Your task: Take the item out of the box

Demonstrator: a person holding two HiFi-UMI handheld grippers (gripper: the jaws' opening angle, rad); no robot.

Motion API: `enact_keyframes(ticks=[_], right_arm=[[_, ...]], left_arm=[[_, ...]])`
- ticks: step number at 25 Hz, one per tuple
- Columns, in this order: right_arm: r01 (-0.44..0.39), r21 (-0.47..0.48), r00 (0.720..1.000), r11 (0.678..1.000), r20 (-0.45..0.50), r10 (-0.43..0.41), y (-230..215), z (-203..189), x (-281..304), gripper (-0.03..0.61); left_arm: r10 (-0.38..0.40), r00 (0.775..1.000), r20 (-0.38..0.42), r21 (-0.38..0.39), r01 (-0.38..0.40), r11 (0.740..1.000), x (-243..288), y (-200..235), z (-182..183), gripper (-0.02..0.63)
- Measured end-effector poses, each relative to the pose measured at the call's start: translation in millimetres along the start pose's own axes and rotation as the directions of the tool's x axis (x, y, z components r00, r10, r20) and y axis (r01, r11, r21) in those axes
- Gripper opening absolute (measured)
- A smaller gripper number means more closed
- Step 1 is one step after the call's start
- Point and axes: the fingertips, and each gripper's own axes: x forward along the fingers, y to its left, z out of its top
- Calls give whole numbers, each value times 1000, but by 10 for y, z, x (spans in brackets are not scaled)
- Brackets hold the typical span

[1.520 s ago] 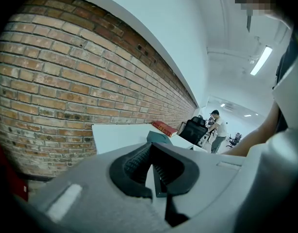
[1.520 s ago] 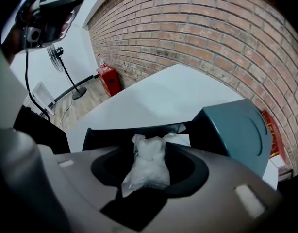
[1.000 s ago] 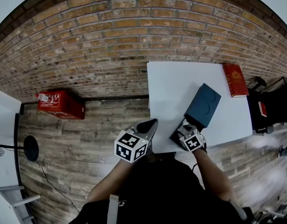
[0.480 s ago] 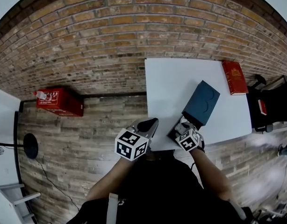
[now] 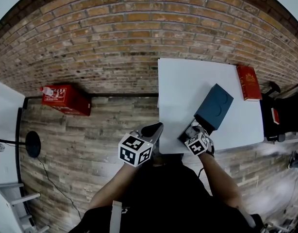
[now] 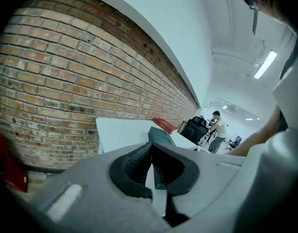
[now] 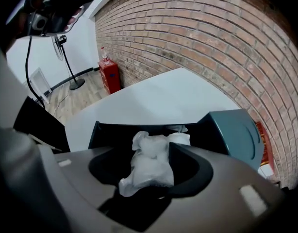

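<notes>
Spreading the jaws of the right gripper (image 7: 145, 154) around the white wrapped item (image 7: 154, 144) — loose between them, not yet out of the dark box (image 5: 214, 106) on the table (image 5: 188, 81) — so a firm grip needed before lifting; left gripper (image 6: 151, 161) closed, empty.

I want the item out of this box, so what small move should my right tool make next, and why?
Probably close the right tool on the crumpled white item. Its jaws are opening and the item already lies between them, seemingly unpressed, inside the open dark box. A firm grip should come before any lift.
</notes>
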Motion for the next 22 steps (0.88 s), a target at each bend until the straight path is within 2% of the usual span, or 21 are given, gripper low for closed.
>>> enact_keyframes(ticks=[3,6,9,12,18,22], right_arm=[[-3,-31,1000,1000,1,3,27,-10,18,216],[-9,-18,1000,1000,-5,9,11,-18,8,176],[18,45,1000,999,8,-19,-21,23,-86,161],[72,130,995,989,61,-81,-62,173,-298,150],[145,228,964,963,188,-190,-10,291,-896,147],[155,295,927,943,287,-242,-35,306,-1188,147]], left_arm=[[7,1000,10,-1,-7,1000,-114,20,-23,3],[14,1000,23,-10,-14,1000,-258,51,-72,3],[3,1000,25,-8,-3,1000,-394,51,-149,3],[-36,999,3,0,36,999,-453,46,-269,3],[-137,990,-25,29,138,990,-397,-180,-329,3],[-180,983,-32,61,182,981,-321,-376,-260,3]])
